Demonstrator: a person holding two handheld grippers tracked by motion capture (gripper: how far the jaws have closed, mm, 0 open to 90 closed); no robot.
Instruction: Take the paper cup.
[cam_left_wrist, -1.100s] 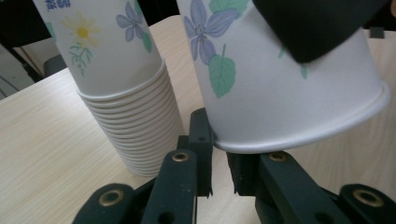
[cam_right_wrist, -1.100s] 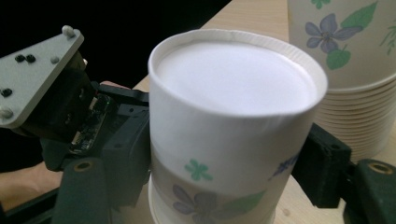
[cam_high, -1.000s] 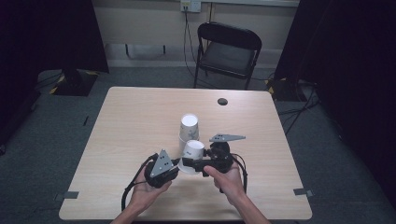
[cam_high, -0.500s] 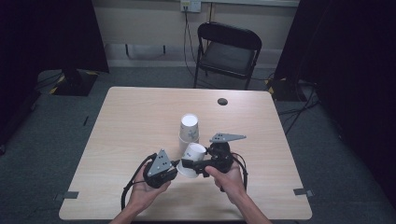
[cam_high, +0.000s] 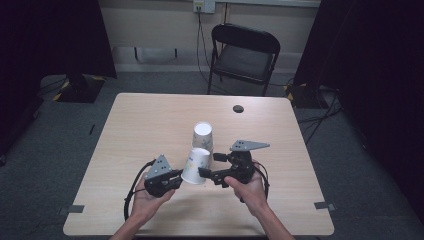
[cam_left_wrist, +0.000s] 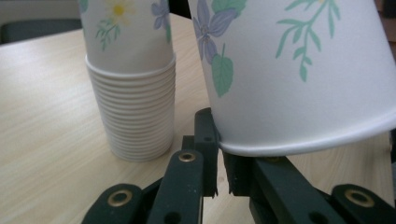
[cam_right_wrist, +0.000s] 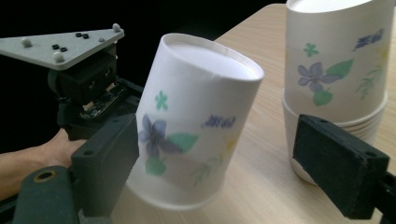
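Paper cup (cam_high: 197, 165), printed with flowers and turned rim-down, hangs tilted just above the table (cam_high: 150, 120) between the two grippers, near the table's front half. Left gripper (cam_high: 176, 175) has its jaws drawn narrow and pinched on the cup's rolled rim; in the left gripper view the rim (cam_left_wrist: 303, 144) sits right on top of the closed jaw tips. Right gripper (cam_high: 212, 165) points at the cup from the other side; its jaws have just been opening and now stand wide, one at each flank of the cup in the right gripper view, with a clear gap on the far side and no pressing visible on the near one, so the cup (cam_right_wrist: 196, 126) sits between them unheld.

Stack of nested paper cups (cam_high: 203, 136) stands upright just behind the lifted cup, close but apart from it; its ribbed rims (cam_left_wrist: 135, 112) rest flat on the table. A small dark round insert (cam_high: 238, 108) lies well apart, toward the far right edge.

Bare wood spreads wide to the left and behind the stack, and to the right of the right hand (cam_high: 250, 187). Front edge lies close below both hands. A black folding chair (cam_high: 243, 55) stands beyond the far edge
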